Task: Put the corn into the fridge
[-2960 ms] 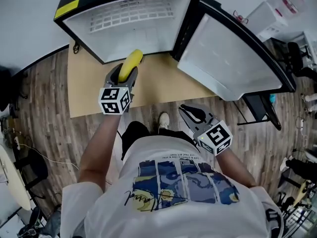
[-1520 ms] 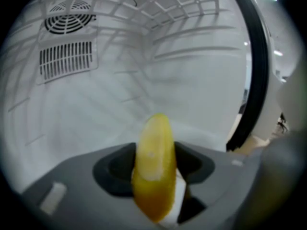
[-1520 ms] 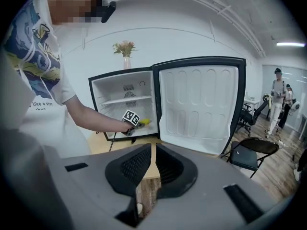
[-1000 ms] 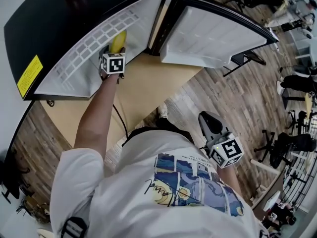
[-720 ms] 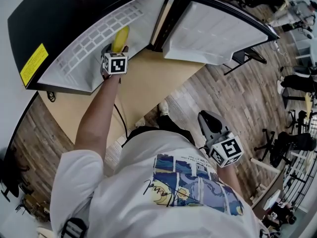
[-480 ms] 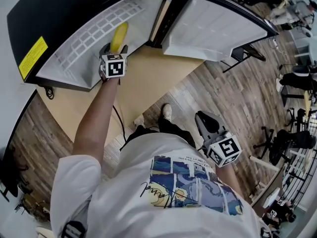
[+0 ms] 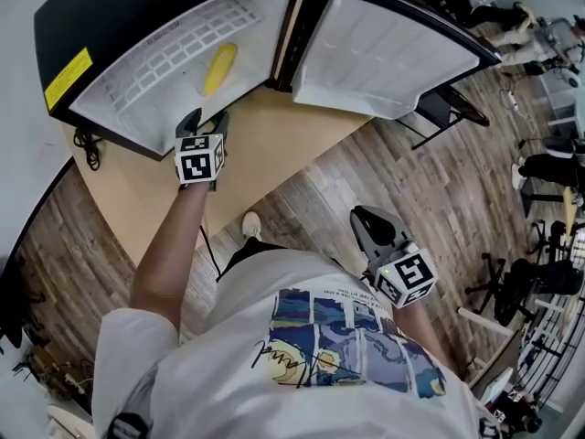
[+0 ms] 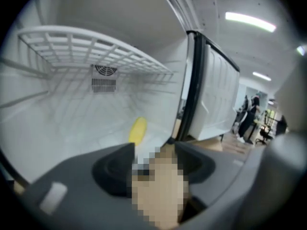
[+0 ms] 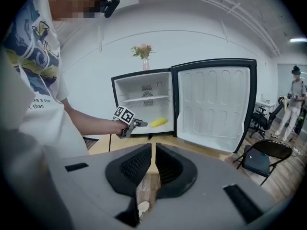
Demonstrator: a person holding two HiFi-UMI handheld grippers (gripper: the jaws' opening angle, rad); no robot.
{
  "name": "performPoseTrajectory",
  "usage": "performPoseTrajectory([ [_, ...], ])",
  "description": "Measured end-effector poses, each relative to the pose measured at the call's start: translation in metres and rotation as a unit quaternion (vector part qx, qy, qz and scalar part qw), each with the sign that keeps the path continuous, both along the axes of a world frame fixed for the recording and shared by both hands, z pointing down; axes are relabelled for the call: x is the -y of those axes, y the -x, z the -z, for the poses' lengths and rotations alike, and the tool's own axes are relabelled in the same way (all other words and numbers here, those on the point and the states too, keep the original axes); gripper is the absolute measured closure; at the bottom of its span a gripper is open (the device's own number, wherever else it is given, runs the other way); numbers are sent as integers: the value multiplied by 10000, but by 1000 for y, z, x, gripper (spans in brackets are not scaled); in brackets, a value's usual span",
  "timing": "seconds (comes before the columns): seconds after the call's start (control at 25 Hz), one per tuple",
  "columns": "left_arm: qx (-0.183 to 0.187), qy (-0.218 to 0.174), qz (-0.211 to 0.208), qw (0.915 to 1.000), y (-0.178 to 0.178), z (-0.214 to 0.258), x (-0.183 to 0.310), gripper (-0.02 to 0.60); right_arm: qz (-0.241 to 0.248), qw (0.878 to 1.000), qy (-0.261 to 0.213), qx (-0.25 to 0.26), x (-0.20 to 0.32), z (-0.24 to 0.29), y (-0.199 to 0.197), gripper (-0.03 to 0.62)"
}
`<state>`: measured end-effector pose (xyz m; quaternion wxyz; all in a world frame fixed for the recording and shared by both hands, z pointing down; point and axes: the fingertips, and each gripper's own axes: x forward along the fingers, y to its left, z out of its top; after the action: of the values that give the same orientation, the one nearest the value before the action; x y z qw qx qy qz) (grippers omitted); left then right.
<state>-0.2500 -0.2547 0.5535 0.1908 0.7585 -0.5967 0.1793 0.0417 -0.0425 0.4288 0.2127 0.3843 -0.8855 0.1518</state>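
The corn (image 7: 219, 69) lies on the fridge (image 7: 119, 16) floor, near the right wall and clear of the front lip. The left claw (image 7: 207, 119) hangs just outside that lip, apart but closing, nothing between its jaws. The right claw (image 7: 363, 216), almost together and empty, hovers well apart over the wood floor (image 7: 366, 167), beside the open door (image 7: 393, 48).

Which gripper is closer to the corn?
Left. The left gripper, jaws closing with nothing between, is just outside the fridge before the corn; the right gripper hangs back beside the person.
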Motion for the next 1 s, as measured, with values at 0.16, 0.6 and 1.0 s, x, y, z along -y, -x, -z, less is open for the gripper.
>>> performPoseTrajectory([
  [0.16, -131, 23, -46, 9999, -29, 11, -45, 374, 12, 9999, -34, 107, -12, 0, -33, 565],
  [0.6, -265, 14, -208, 9994, -123, 37, -174, 535, 704, 9966, -139, 416, -56, -9, -84, 571],
  [1.0, -1106, 286, -792, 9903, -214, 40, -297, 572, 1092, 9923, -115, 571, -118, -23, -114, 576],
])
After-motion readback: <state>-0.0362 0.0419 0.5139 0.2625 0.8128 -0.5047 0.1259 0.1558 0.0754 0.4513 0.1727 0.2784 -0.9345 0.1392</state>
